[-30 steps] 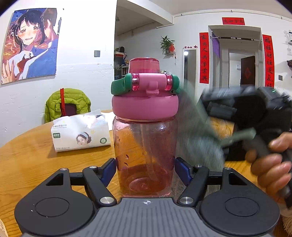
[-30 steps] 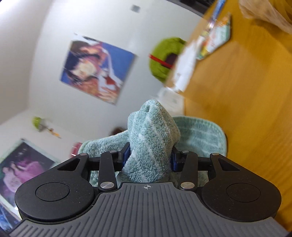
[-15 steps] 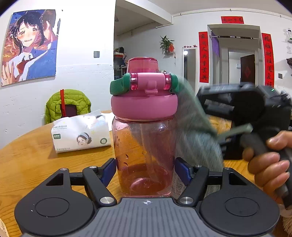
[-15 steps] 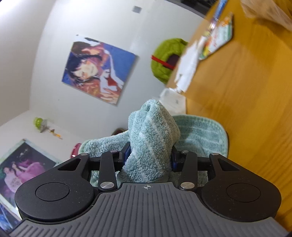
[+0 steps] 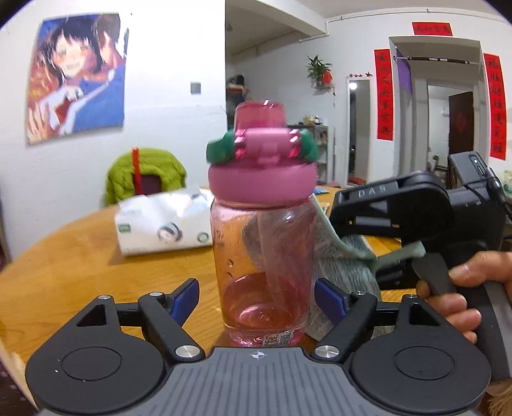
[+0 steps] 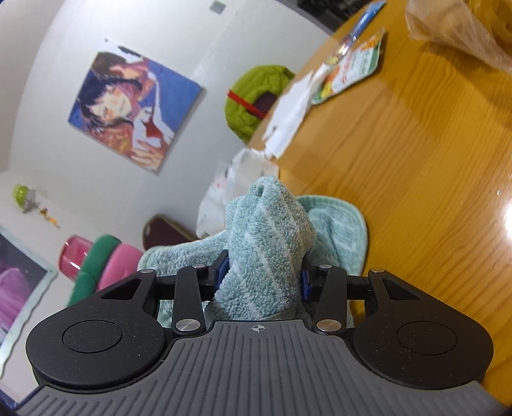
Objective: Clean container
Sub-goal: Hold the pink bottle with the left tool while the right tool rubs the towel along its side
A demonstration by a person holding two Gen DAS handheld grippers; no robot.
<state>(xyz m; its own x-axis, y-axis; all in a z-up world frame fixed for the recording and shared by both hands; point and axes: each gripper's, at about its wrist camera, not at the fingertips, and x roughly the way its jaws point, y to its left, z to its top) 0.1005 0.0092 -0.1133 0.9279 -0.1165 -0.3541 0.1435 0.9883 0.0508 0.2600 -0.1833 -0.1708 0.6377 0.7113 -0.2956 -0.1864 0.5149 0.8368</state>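
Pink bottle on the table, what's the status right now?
Left gripper open, straddling the pink translucent plastic bottle, not clamped. Right gripper shut on teal terry cloth, pressed to the bottle's far side. Nothing in the way.

A round wooden table [image 5: 64, 272] fills the lower half of the left wrist frame. On it a pink bottle [image 5: 262, 256] stands upright at centre, with a white tissue pack [image 5: 163, 224] behind it to the left. In the right wrist frame's upper right lie a colourful packet [image 6: 352, 67], white paper [image 6: 288, 118] and a clear plastic bag [image 6: 464, 28]
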